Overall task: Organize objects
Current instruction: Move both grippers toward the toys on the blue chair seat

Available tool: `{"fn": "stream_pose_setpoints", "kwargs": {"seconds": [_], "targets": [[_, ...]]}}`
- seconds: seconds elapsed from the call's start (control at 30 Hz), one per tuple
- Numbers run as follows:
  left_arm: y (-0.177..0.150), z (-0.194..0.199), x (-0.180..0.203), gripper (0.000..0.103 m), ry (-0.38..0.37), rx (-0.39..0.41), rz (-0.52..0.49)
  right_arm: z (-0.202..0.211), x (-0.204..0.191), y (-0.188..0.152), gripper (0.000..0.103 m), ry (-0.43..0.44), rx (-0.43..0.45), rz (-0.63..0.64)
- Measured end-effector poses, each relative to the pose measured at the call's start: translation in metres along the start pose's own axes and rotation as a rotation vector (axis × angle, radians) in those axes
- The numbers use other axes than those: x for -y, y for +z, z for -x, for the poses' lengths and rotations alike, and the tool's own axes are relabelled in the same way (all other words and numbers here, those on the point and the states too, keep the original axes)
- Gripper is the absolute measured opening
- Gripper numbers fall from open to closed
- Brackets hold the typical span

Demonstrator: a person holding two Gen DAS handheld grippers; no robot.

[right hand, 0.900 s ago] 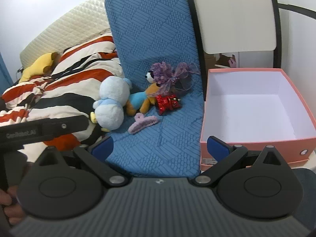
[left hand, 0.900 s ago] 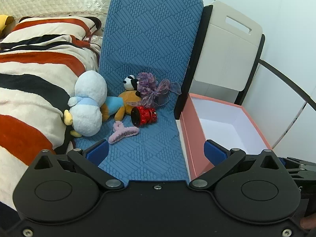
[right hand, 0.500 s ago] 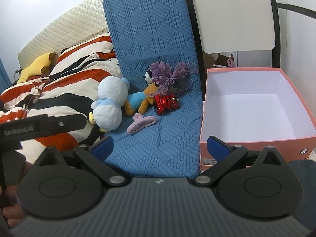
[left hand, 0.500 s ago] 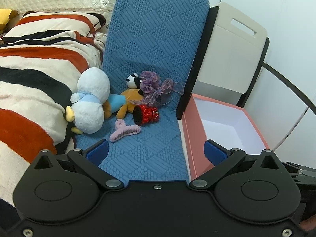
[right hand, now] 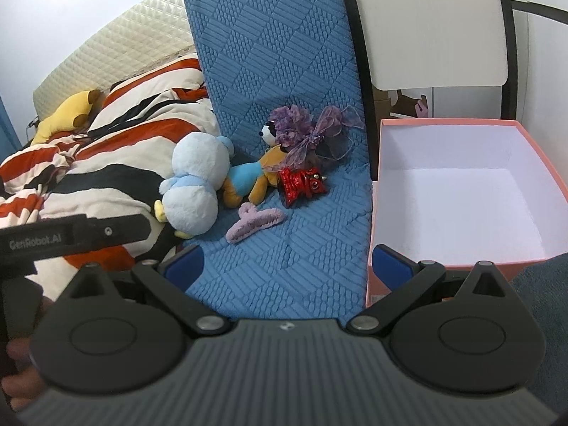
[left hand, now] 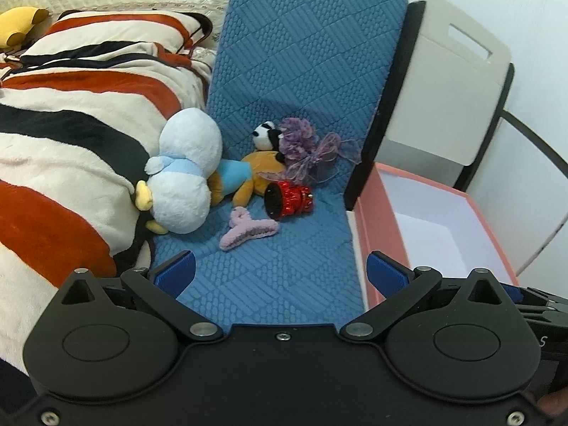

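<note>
On the blue quilted mat (left hand: 284, 269) (right hand: 305, 259) lie a white-and-blue plush duck (left hand: 184, 174) (right hand: 195, 184), an orange plush toy with a panda head (left hand: 255, 174) (right hand: 255, 181), a purple ribbon bow (left hand: 309, 149) (right hand: 312, 135), a red hair claw (left hand: 289, 200) (right hand: 301, 184) and a pink hair claw (left hand: 246, 230) (right hand: 254, 222). An empty pink box (left hand: 440, 220) (right hand: 458, 191) stands to the right. My left gripper (left hand: 280, 273) and right gripper (right hand: 289, 262) are both open and empty, hovering short of the objects.
A striped red, black and cream blanket (left hand: 71, 149) (right hand: 88, 163) lies on the left, with a yellow plush (left hand: 17, 26) (right hand: 67, 113) farther back. A white panel with a black frame (left hand: 454, 96) (right hand: 433, 25) stands behind the box.
Both grippers have moved a little nearer the toys, which look slightly larger. Nothing was taken hold of, and the jaws stay open.
</note>
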State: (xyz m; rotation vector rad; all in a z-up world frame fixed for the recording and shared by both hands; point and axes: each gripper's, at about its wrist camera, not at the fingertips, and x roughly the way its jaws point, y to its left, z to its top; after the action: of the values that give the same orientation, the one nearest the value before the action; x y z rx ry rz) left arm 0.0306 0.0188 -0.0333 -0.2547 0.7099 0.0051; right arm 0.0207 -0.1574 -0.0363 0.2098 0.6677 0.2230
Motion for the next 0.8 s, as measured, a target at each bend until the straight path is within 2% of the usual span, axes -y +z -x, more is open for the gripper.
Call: {"fn": "stream_pose_setpoints", "kwargs": {"seconds": [0.4, 0.47, 0.67, 0.8], "targets": [[0.006, -0.049, -0.024, 0.103, 0.055, -0.042, 0.052, -0.042, 0.007, 0.018, 0.103, 0.034, 0.029, 0.016], [0.005, -0.059, -0.024, 0.103, 0.070, -0.050, 0.051, -0.051, 0.009, 0.024, 0.100, 0.047, 0.020, 0.015], [0.001, -0.082, -0.027, 0.103, 0.076, -0.061, 0.064, -0.068, 0.017, 0.042, 0.100, 0.080, 0.027, 0.005], [-0.004, -0.107, -0.034, 0.103, 0.028, -0.080, 0.104, -0.084, 0.023, 0.049, 0.099, 0.105, 0.019, -0.011]]}}
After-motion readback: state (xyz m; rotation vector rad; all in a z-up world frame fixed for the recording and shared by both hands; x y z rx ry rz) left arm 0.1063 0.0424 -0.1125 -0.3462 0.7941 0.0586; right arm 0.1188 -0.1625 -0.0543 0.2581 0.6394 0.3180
